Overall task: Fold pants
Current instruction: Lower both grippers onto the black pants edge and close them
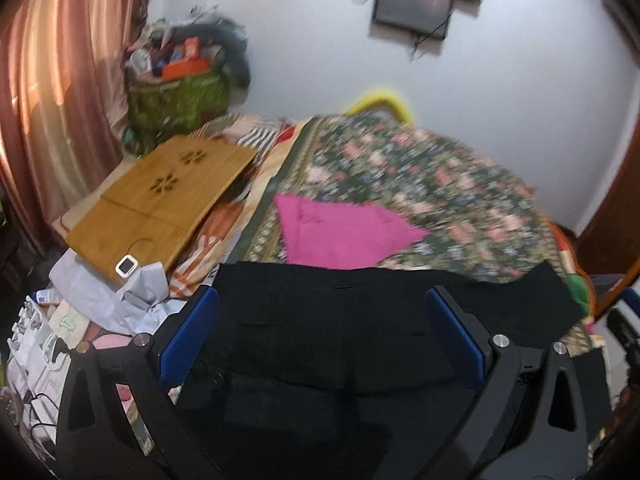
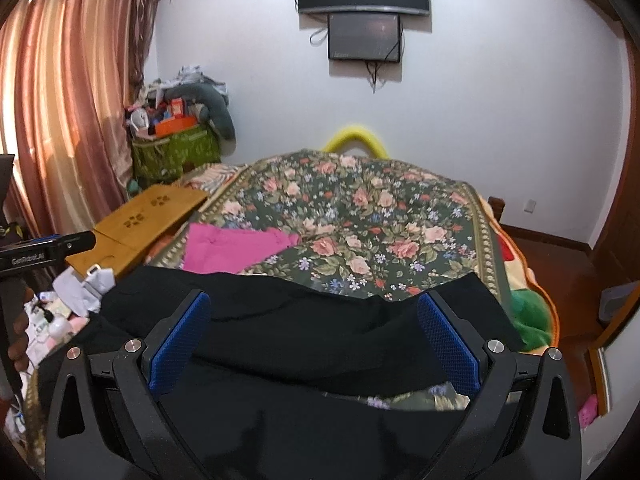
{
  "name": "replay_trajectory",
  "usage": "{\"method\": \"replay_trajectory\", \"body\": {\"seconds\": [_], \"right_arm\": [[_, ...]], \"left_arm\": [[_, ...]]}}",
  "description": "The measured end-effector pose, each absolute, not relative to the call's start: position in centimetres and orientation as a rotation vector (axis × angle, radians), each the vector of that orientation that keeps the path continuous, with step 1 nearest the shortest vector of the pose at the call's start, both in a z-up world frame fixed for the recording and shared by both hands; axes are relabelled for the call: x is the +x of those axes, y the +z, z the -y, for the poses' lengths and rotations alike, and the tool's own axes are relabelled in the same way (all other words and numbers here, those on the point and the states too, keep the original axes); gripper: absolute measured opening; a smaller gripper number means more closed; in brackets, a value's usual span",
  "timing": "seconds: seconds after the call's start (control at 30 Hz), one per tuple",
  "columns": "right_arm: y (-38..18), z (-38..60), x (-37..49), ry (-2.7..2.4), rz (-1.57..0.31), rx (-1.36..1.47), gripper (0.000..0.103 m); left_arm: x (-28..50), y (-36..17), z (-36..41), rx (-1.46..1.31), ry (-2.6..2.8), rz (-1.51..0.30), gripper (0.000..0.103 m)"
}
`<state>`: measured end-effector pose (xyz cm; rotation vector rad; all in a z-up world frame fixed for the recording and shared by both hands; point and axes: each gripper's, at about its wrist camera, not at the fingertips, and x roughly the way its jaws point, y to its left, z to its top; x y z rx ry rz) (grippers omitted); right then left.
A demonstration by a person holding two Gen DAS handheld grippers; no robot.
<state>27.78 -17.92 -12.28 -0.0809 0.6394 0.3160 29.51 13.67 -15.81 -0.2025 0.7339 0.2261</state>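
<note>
Left wrist view: left gripper spread wide, gripping nothing, above black pants at 6 o'clock on the floral blanket. Right wrist view: right gripper likewise wide; pants at 6 o'clock

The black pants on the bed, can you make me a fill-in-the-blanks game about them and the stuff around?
1. The black pants lie on a bedspread printed with ____.
2. The folded cloth beyond the pants is ____ in color.
3. Both the left gripper and the right gripper have their jaws ____.
4. The bamboo board lies on the ____ side of the bed.

Missing words: flowers; pink; open; left
</note>
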Motion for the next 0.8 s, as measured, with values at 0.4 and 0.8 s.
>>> {"method": "replay_trajectory", "body": {"seconds": [0.4,0.8], "right_arm": [[-18.8,17.3,37.8,0.42,-0.873,-0.107,0.102],[-24.0,14.8,44.1,0.563,-1.071,-0.15,0.087]], "left_arm": [[38.0,-23.3,-21.1,-0.165,0.301,-0.939,0.103],[42.8,-28.5,-25.7,-0.132,0.242,-1.15,0.086]]}}
